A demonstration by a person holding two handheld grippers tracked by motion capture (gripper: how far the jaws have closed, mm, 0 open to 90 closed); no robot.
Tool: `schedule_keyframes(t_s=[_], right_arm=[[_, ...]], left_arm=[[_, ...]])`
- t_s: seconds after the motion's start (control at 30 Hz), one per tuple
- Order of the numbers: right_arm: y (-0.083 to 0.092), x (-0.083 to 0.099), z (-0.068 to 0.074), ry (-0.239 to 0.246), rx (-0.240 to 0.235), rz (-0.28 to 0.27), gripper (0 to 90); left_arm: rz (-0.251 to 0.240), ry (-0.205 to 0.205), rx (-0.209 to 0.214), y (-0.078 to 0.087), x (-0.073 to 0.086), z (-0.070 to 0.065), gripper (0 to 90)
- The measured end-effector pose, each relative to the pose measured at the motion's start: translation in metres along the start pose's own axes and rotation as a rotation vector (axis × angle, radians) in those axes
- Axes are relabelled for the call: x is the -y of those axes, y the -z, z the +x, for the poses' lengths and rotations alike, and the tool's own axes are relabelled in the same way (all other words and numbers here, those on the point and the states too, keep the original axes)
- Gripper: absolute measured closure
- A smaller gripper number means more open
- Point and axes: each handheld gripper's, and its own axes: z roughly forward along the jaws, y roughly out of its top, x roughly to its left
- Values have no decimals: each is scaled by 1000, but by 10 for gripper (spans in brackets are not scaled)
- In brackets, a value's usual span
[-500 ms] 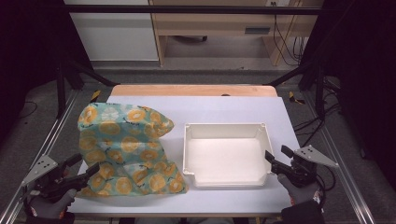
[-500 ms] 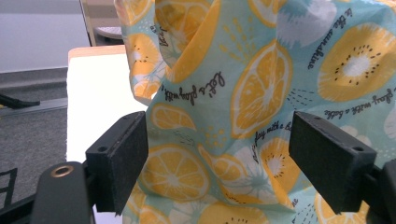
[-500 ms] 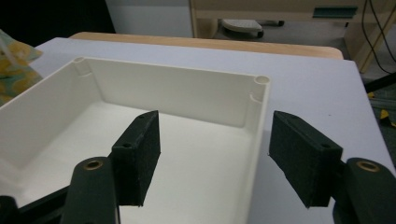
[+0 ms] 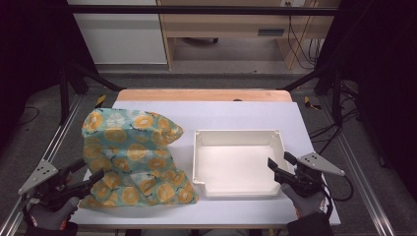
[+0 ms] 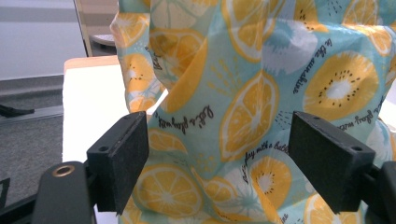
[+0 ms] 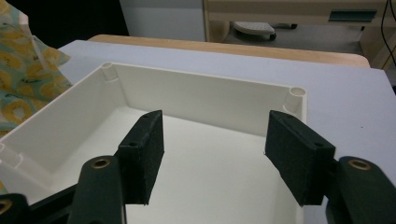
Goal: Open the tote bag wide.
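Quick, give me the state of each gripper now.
Left gripper: open, holding nothing, jaws spread at the edge of the fruit-print cloth.
Right gripper: open, holding nothing, jaws over the white tray.

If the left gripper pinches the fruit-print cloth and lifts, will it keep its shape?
Probably not. The cloth lies rumpled in soft folds, so it should droop from the pinch point. It looks thin, likely light. Its edge nearly touches the white tray, so it may drag against that.
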Motion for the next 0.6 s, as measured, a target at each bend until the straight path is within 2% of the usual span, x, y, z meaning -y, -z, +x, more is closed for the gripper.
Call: schedule_keyframes(t_s=[0.2, 0.37, 0.6], right_arm=[[-4, -5, 10, 16, -26, -5, 381], [-7, -9, 18, 33, -30, -6, 391], [-12, -19, 33, 47, -69, -20, 398]], left_arm=[[-14, -13, -13, 2, -8, 0, 202], [-23, -19, -10, 2, -15, 0, 204], [-37, -22, -7, 3, -22, 1, 206]])
